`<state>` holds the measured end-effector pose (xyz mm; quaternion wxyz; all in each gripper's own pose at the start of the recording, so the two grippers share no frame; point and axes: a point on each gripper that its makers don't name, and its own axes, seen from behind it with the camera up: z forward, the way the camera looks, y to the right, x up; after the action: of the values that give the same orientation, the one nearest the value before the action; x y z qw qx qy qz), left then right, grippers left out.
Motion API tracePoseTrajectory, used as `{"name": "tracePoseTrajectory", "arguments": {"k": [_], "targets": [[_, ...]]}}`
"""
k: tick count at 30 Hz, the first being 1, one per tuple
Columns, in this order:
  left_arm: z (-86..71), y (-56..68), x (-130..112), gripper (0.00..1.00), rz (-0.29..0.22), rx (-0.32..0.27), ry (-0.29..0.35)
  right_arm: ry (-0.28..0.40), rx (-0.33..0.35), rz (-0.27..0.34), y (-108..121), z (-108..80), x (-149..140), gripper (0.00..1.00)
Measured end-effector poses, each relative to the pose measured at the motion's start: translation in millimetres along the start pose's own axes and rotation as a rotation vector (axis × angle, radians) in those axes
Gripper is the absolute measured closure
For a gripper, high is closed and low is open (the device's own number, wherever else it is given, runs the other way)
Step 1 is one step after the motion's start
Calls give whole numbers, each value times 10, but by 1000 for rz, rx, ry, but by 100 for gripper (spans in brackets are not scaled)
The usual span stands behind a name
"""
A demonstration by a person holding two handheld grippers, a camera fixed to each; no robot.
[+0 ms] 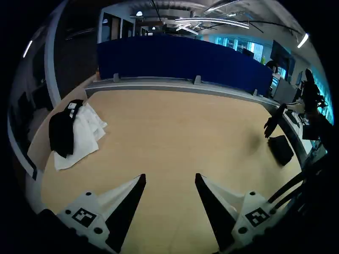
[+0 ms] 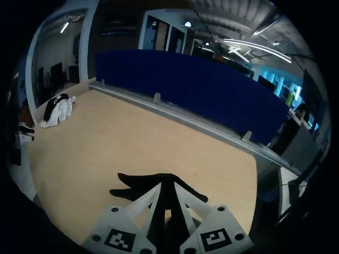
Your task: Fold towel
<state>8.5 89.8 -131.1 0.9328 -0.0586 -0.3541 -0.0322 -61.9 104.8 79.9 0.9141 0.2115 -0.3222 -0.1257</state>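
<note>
While the left gripper (image 1: 169, 180) hangs fingers apart over the tabletop (image 1: 178, 127), the right gripper (image 2: 167, 189) clamps a black towel (image 2: 135, 180) at the near edge; a black-and-white pile (image 1: 76, 135) lies at the left edge.

The left tool (image 1: 170, 175) camera looks from high over the desk (image 1: 178, 127) straight at the blue partition (image 1: 182, 59). The right tool (image 2: 167, 185) camera sits low, close to a black towel (image 2: 135, 182), facing the partition aslant. Both show the cloth pile (image 1: 87, 131) at its left end.

Open-plan office; dark-blue fabric desk divider (image 1: 182, 59) at twelve o'clock; dark flat monitors (image 1: 280, 55) at two o'clock; ceiling strip lights (image 1: 212, 20).
</note>
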Motion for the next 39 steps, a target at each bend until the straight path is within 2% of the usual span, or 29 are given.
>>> {"name": "tracePoseTrajectory", "arguments": {"k": [6, 12, 18, 26, 32, 39], "targets": [[28, 40, -3, 14, 7, 1, -7, -36, -45, 25, 451, -75, -191, 94], [30, 58, 12, 14, 12, 1, -8, -71, -62, 45, 632, -131, -402, 94], [29, 77, 31, 14, 22, -1, -9, -98, -67, 56, 636, -205, -598, 94], [24, 147, 57, 14, 33, -15, -8, -134, -80, 84, 663, -416, -940, 94], [-3, 188, 63, 14, 41, -23, -7, -175, -89, 135, 661, -607, -1377, 94], [-30, 189, 51, 14, 49, -23, -7, -255, -106, 180, 606, -824, -2020, 94]]}}
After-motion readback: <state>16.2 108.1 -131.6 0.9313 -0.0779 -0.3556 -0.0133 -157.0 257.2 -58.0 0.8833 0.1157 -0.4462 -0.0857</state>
